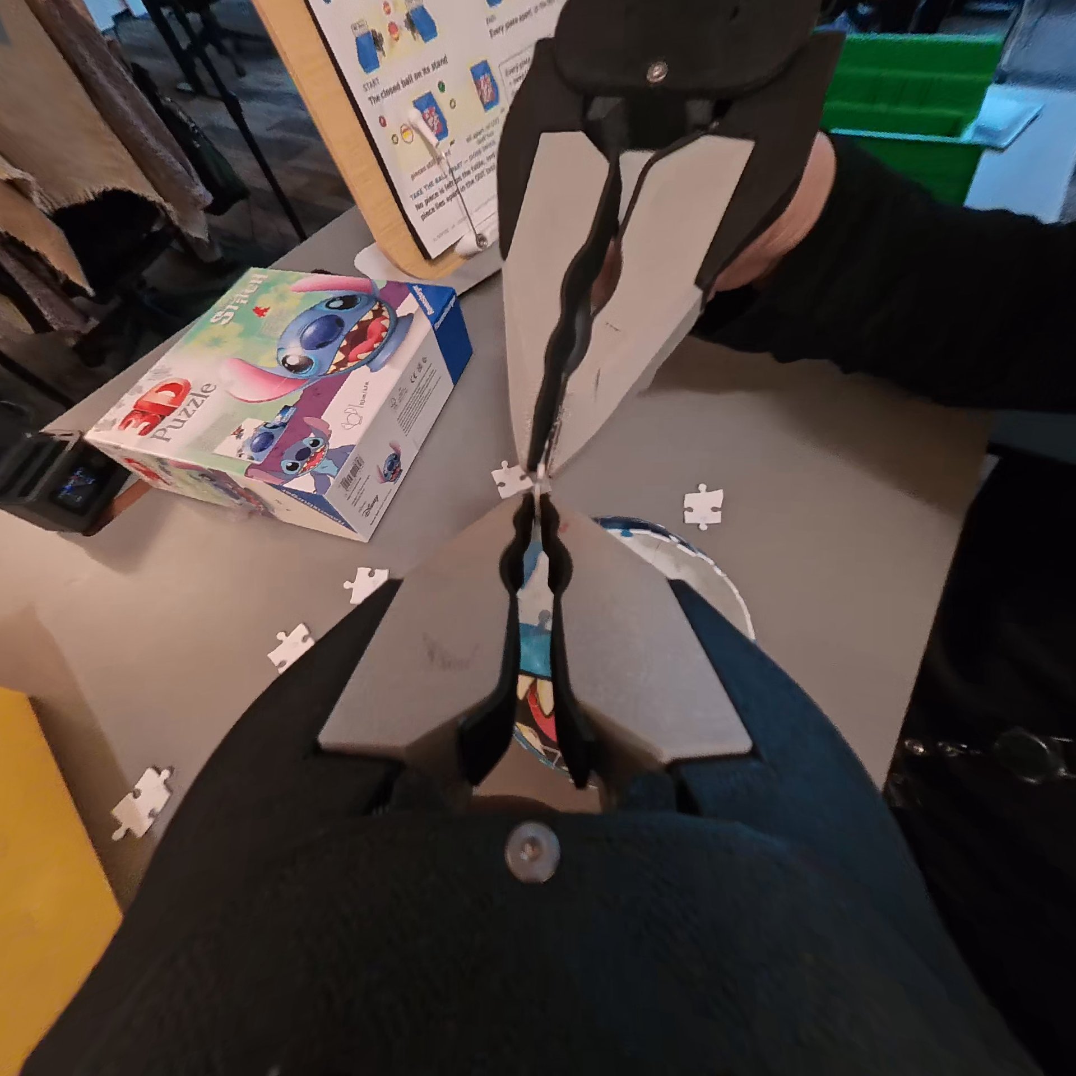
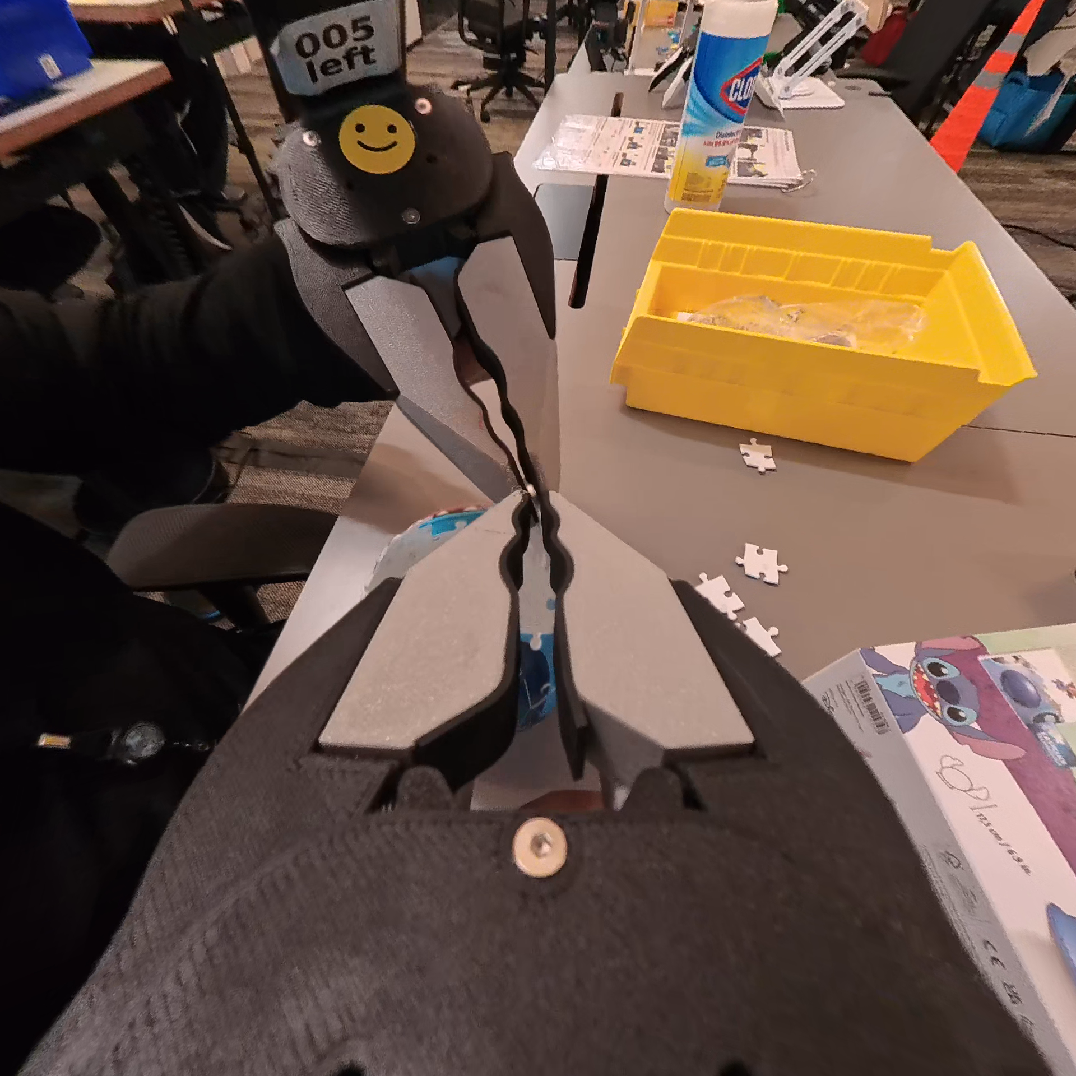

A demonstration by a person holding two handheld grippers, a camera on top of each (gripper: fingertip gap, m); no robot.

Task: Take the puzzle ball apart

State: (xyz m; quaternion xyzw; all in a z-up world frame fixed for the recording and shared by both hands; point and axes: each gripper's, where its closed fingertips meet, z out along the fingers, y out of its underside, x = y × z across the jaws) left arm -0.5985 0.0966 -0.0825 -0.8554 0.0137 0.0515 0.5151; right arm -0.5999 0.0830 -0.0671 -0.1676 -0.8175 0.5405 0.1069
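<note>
The puzzle ball (image 1: 669, 547) is blue and white with part of its shell open. It sits on the grey table under both grippers and also shows in the right wrist view (image 2: 431, 535). My left gripper (image 1: 535, 502) and my right gripper (image 1: 539, 463) meet tip to tip just above the ball. Both are shut on one small white puzzle piece (image 1: 539, 476), seen edge-on as a sliver (image 2: 531, 492). In the right wrist view my right gripper (image 2: 533, 508) is below and the left gripper (image 2: 532, 482) comes down from above.
Loose white pieces (image 1: 703, 506) (image 1: 364, 582) (image 1: 289, 646) lie around the ball, more in the right view (image 2: 761, 563). The puzzle box (image 1: 279, 402) lies to one side. A yellow bin (image 2: 815, 361), a cleaner bottle (image 2: 716, 105) and an instruction board (image 1: 407, 116) stand beyond.
</note>
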